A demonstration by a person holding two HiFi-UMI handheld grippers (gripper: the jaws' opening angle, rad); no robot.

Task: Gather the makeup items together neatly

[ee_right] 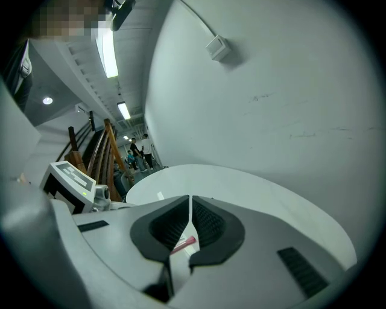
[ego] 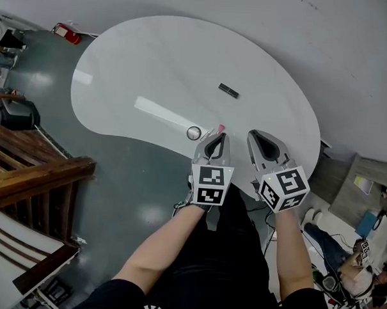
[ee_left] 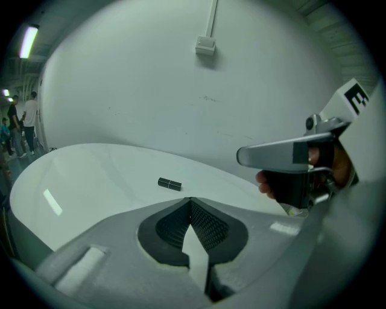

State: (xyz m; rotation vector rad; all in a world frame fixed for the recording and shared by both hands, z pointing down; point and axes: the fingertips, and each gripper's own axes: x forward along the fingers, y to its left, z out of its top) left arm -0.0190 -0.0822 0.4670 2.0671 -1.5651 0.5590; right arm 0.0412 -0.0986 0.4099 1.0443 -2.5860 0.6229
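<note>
A black tube [ego: 228,90] lies alone on the white table [ego: 153,59], far from both grippers; the left gripper view also has this black tube [ee_left: 169,183] just beyond the jaw tips. A small round silver compact [ego: 193,133] and a pink stick [ego: 221,128] lie near the table's front edge. My left gripper [ego: 218,135] hovers over that pink stick, shut, with nothing between its pads [ee_left: 190,200]. My right gripper [ego: 257,134] is beside it on the right, also shut and empty [ee_right: 189,199]. The pink stick [ee_right: 184,243] shows on the table below its jaws.
The table's front edge curves inward just below the grippers. Wooden stairs [ego: 26,169] stand on the grey floor at left, and a red object [ego: 67,33] lies by the wall. A white wall [ee_left: 181,78] rises behind the table. People stand far off [ee_left: 24,124].
</note>
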